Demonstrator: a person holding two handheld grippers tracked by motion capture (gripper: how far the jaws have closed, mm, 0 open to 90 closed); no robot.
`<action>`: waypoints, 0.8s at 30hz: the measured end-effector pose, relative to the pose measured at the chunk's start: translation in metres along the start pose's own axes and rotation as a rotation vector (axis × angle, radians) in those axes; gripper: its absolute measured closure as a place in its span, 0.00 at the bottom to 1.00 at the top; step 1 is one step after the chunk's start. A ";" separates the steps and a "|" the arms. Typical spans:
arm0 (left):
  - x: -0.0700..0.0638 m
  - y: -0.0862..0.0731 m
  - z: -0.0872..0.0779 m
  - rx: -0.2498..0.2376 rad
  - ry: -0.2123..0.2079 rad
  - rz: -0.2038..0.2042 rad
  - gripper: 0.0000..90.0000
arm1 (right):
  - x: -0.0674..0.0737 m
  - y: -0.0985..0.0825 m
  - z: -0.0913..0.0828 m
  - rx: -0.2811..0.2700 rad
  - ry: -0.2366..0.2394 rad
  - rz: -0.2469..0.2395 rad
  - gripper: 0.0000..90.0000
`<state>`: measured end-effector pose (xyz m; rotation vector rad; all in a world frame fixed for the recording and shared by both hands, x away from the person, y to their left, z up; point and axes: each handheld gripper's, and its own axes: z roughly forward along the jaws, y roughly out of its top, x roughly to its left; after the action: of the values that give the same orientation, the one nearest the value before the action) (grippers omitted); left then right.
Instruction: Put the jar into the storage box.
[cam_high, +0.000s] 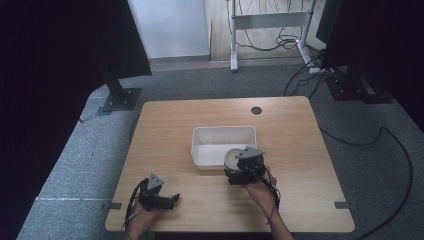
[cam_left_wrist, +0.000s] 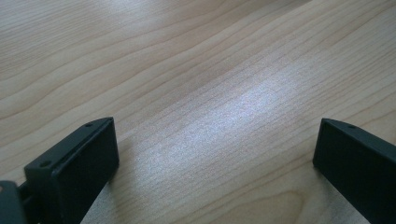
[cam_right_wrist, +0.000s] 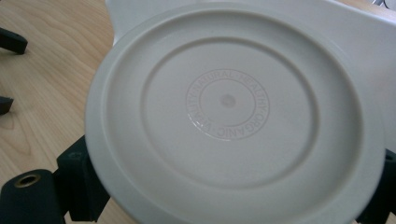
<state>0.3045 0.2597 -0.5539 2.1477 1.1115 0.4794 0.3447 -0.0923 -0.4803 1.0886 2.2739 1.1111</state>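
Left gripper (cam_high: 170, 201): rests on the wooden table (cam_high: 165, 125) near its front edge; jaws spread wide, nothing between them.
White bin (cam_high: 200, 150): mid-table, open top.
Round white lid (cam_right_wrist: 233, 116): held over the bin's near right corner, embossed underside facing the camera.
Right gripper (cam_high: 235, 165): jaws closed on the lid's opposite edges.

Matt wood table (cam_left_wrist: 224, 70), smooth plastic lid (cam_right_wrist: 233, 116)
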 end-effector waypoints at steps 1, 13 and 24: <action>0.000 0.000 0.000 -0.001 -0.001 -0.002 0.00 | 0.000 0.001 0.001 0.000 -0.002 0.001 0.10; 0.000 0.000 0.000 -0.002 0.000 -0.002 0.00 | -0.001 0.012 0.010 -0.001 -0.008 -0.001 0.10; 0.000 0.000 0.000 -0.002 -0.001 -0.004 0.00 | -0.001 0.022 0.024 0.004 -0.012 -0.002 0.10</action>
<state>0.3044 0.2594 -0.5541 2.1436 1.1147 0.4775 0.3706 -0.0731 -0.4771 1.0918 2.2680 1.0965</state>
